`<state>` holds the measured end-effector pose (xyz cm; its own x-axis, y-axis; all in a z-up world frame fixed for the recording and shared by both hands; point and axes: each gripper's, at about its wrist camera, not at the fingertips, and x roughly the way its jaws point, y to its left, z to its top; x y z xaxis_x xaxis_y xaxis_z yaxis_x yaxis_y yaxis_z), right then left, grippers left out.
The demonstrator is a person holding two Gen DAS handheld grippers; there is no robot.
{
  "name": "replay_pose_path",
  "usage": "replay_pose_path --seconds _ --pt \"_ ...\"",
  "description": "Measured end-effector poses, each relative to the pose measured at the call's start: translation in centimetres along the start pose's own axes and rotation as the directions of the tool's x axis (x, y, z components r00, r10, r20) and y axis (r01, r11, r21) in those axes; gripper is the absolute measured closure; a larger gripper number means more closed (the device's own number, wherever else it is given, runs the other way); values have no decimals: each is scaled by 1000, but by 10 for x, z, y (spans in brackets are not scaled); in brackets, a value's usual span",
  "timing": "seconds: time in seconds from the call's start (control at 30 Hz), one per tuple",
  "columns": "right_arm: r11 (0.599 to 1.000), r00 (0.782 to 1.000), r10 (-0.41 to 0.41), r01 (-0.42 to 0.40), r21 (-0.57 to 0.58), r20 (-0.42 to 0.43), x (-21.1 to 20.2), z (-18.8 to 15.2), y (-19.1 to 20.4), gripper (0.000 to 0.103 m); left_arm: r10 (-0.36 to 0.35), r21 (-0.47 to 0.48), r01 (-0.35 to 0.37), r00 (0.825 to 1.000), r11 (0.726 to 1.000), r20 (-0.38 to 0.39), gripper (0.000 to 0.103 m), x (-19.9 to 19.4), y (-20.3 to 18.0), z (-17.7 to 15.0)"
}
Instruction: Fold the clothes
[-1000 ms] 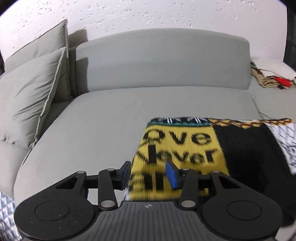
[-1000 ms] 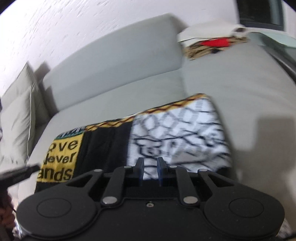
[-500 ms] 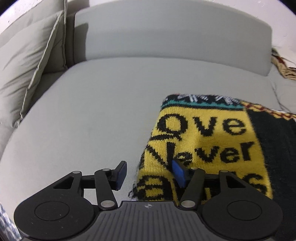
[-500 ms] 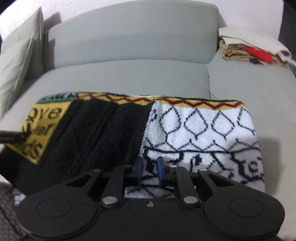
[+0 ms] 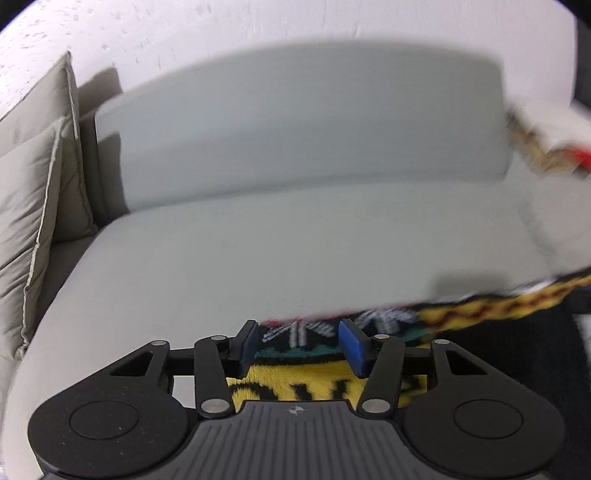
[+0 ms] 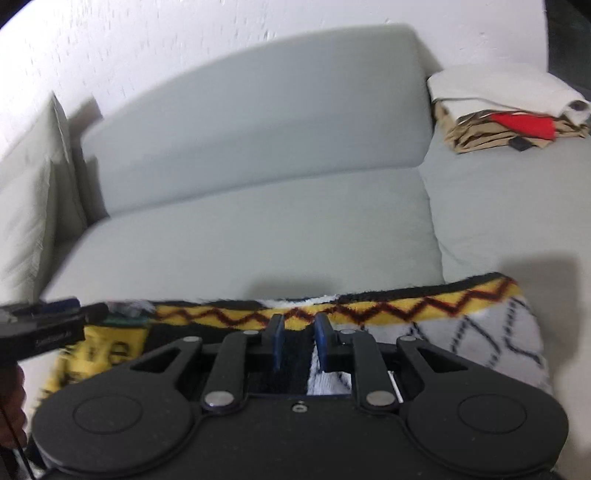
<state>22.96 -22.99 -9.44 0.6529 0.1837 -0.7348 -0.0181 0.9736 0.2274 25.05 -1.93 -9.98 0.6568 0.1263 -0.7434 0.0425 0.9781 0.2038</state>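
A grey sofa (image 6: 258, 229) with side cushions (image 5: 33, 192) stands against a speckled white wall (image 5: 258, 26).

The thick knitted patchwork garment (image 6: 406, 310) carries a yellow band with a dark red zigzag and a black edge along its far hem. Right of that band's middle lies a white panel with black lozenge outlines; left of it, a black panel, then a yellow panel with black lettering topped by a teal stripe and white-on-black marks. The black left tool (image 5: 301, 345) and black right tool (image 6: 298, 345) have blue fingertips. Beyond the garment, the plain pale grey fabric sofa (image 6: 258, 229) bears a folded white, tan and red pile (image 6: 506, 110).
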Motion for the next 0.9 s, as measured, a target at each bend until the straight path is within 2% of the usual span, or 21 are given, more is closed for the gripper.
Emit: replay_pose_path --seconds 0.13,0.2,0.27,0.33,0.4,0.5,0.57,0.6,0.67,0.73,0.77,0.8,0.9 --pt "992 995 -88 83 -94 -50 46 -20 1 87 8 -2 -8 999 1000 -42 41 18 -1 -5" --pt "990 992 -108 102 -98 -61 48 -17 5 87 12 -3 -12 998 1000 -62 41 27 -1 -7" --pt "994 993 -85 79 -81 -76 39 -12 2 87 14 -3 -15 997 1000 -76 41 32 -1 -9" --pt "998 996 -48 45 -40 -81 23 -7 -3 86 6 -5 -6 999 1000 -48 41 9 2 -11" --pt "999 999 -45 46 2 -21 -5 -5 -18 85 -9 2 9 1000 1000 -5 48 -21 0 -16" --pt "997 996 -49 44 63 73 -47 -1 -40 83 -66 18 65 996 998 56 48 -59 -10 -29" --pt "989 985 -120 108 100 121 -59 3 -59 83 -121 29 119 990 993 75 46 -76 -22 -40" --pt "983 982 -147 132 126 119 -59 5 -68 83 -130 43 127 989 991 67 46 -76 -27 -46" --pt "972 981 -171 153 181 90 -48 6 -86 83 -129 50 127 991 991 39 45 -65 -33 -57" --pt "966 983 -180 171 193 26 -26 4 -99 85 -118 46 118 993 992 5 43 -49 -37 -69" --pt "962 982 -185 187 197 -30 -10 0 -105 89 -114 45 114 993 992 -3 42 -42 -39 -74" --pt "958 978 -190 204 199 -89 6 -5 -111 90 -114 48 114 993 992 9 42 -41 -39 -76" --pt "936 979 -174 199 292 -111 18 -9 -123 92 -119 52 119 993 992 -9 42 -37 -32 -74"
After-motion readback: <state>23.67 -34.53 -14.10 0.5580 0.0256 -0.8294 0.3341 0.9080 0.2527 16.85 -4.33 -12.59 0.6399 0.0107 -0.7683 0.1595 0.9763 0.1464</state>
